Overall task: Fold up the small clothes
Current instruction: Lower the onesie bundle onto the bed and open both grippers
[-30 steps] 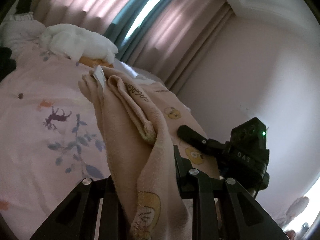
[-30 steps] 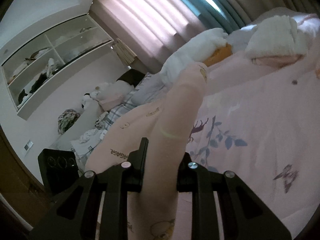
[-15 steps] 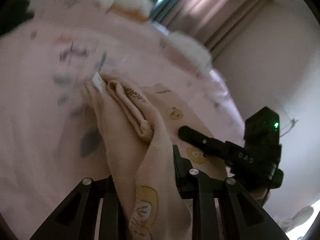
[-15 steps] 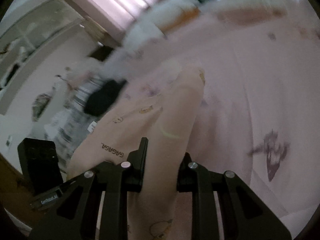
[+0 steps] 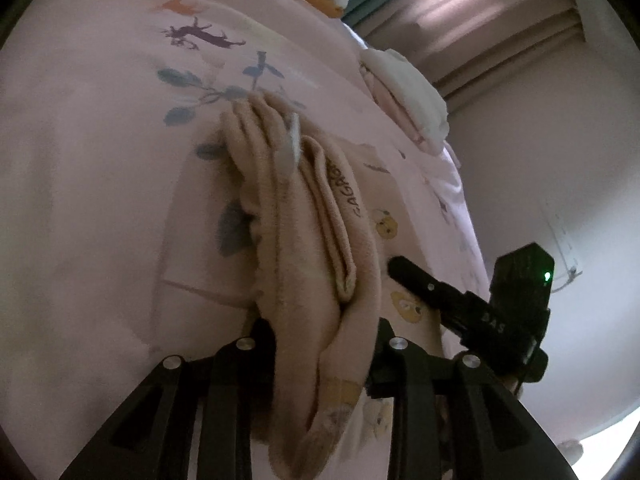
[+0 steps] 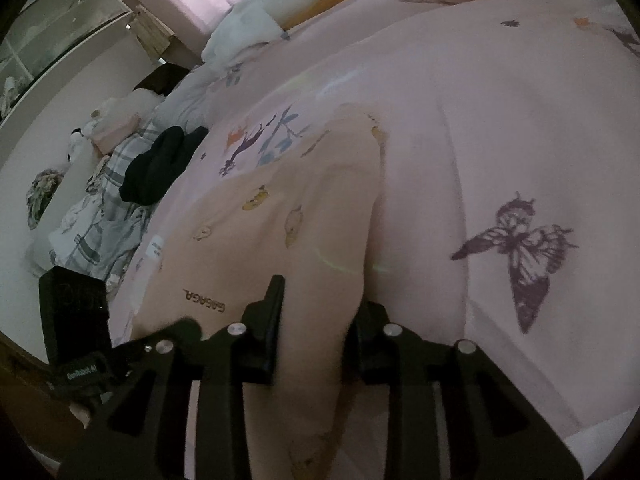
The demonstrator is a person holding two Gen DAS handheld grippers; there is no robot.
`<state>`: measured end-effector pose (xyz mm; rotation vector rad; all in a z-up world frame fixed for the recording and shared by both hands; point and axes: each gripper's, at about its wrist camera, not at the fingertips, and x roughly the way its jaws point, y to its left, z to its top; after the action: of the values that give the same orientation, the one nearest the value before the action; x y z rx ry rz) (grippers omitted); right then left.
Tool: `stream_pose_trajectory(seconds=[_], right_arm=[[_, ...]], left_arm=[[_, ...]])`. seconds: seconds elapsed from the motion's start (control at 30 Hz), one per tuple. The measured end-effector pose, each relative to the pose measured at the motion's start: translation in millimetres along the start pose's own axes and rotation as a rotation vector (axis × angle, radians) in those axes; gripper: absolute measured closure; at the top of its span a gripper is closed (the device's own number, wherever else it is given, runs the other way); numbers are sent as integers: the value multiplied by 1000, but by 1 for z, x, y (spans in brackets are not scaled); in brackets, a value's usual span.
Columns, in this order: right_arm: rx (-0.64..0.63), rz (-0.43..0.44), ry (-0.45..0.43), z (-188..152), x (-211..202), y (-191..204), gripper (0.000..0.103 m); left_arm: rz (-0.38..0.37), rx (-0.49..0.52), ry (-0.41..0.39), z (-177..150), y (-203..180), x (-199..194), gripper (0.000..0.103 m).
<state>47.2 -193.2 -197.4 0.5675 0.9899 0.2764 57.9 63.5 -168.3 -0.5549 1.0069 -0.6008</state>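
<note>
Where the pink bedsheet [image 5: 100, 160] spreads below both cameras, the left gripper [image 5: 326, 344] has its 2 fingers clamped on a bunched edge of the peach garment [image 5: 304, 216], whose folds and white label run forward. The right gripper [image 6: 316, 320] likewise pinches the garment [image 6: 280, 232], which drapes onto the sheet beside a printed butterfly [image 6: 520, 248]; a black cloth [image 6: 160, 164] lies further left.

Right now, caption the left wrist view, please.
Left hand-held gripper clamps a bunched peach garment over the pink floral bedsheet.

Bunched peach printed garment [image 5: 304, 240] on bedspread [image 5: 100, 160]
</note>
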Motion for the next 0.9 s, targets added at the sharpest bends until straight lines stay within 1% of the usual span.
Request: stream_pose_trajectory(seconds=[0.13, 0.23, 0.3, 0.33, 0.4, 0.43, 0.47, 0.5, 0.53, 0.57, 0.6, 0.63, 0.67, 0.7, 0.73, 0.77, 0.8, 0.83, 0.87, 0.9], right_arm=[[15, -29, -24, -2, -12, -7, 69], [27, -41, -37, -4, -19, -15, 69], [37, -38, -40, -4, -21, -17, 68], [38, -42, -41, -4, -21, -17, 68], [37, -64, -42, -5, -23, -15, 68], [40, -94, -38, -5, -25, -11, 65], [42, -125, -34, -4, -27, -7, 59], [37, -165, -35, -4, -31, -2, 56], [19, -219, -35, -5, -35, 4, 48], [-11, -283, -29, -5, -40, 14, 41], [-32, -339, -21, -6, -44, 21, 36], [-46, -395, -10, -6, -47, 27, 25], [-54, -455, 1, -7, -51, 35, 17], [-59, -478, -1, -8, -55, 40, 14], [-64, -481, -8, -10, -61, 44, 4], [-72, -473, -15, -11, -66, 50, 1], [-81, -472, -20, -11, -71, 55, 0], [-91, -475, -20, -11, -76, 60, 0], [-93, -482, -22, -13, -81, 65, 0], [-82, -489, -27, -14, -86, 67, 0]], left_arm=[[-3, -18, 8, -2, 3, -6, 69], [22, -8, 3, -1, 3, -11, 66], [46, -5, -17, -3, 5, -20, 61], [65, -9, -42, -4, 8, -27, 55], [105, -23, -82, -6, 12, -40, 53], [139, -26, -107, -5, 11, -45, 53], [208, -15, -138, -7, 7, -52, 53], [313, 5, -167, -8, 0, -57, 53], [384, 32, -185, -10, -6, -59, 53], [435, 79, -196, -11, -14, -61, 53], [441, 122, -193, -13, -21, -61, 47], [427, 145, -189, -14, -26, -61, 37], [406, 165, -186, -15, -33, -61, 33], [386, 187, -188, -16, -42, -63, 26], [371, 198, -192, -17, -49, -64, 21], [342, 199, -197, -16, -55, -65, 19], [313, 183, -199, -13, -58, -66, 11], [306, 162, -198, -10, -62, -66, 1], [313, 154, -201, -7, -65, -66, 1], [343, 156, -207, -3, -71, -65, 1]])
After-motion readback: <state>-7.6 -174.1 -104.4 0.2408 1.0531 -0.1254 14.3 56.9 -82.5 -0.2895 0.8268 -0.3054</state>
